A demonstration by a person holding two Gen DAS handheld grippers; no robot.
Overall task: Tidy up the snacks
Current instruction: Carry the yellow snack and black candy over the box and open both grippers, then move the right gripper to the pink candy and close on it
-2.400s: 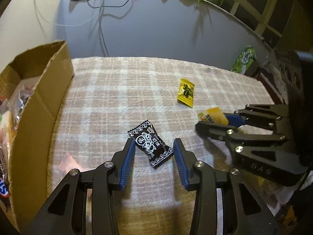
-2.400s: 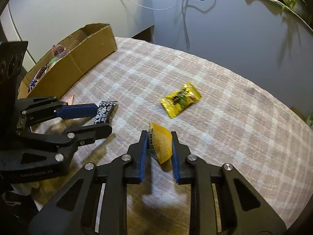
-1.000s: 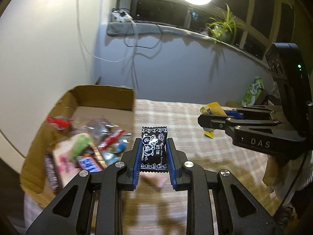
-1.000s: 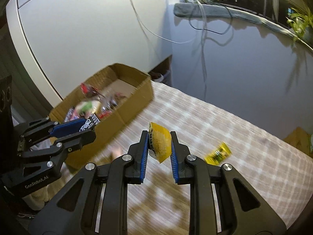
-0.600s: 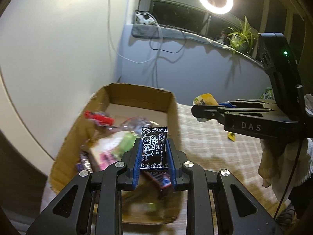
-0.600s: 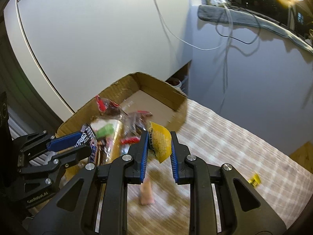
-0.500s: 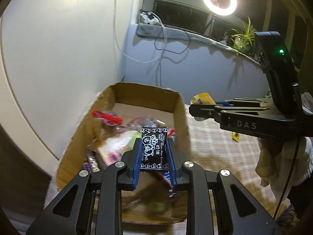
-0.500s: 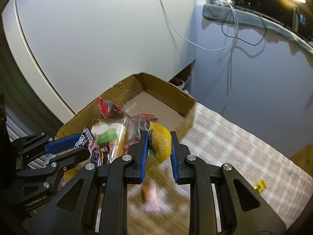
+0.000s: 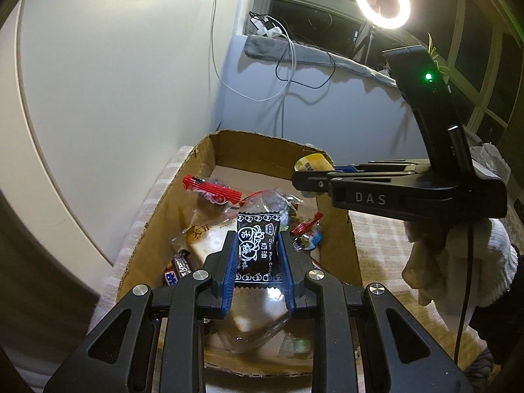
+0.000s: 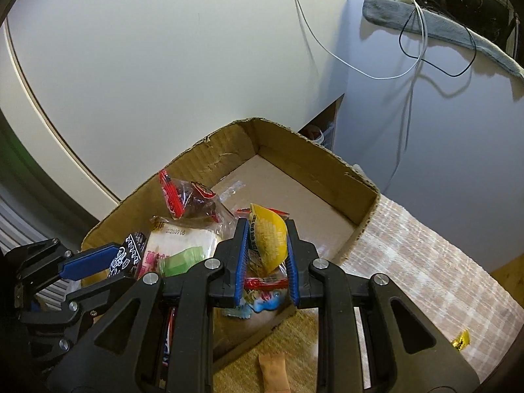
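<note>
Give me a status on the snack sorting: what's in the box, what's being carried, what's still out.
Done: the cardboard box already holds several wrapped snacks. In hand: the left gripper clamps a black plum candy and the right gripper a yellow snack, both over the box, not yet released. Left: a yellow candy and a tan packet lie on the checked cloth.

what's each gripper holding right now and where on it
Left gripper pinches the black candy by its two long side edges. Right gripper clamps the yellow snack across its sides, at the lower half. Both hang over the box.
</note>
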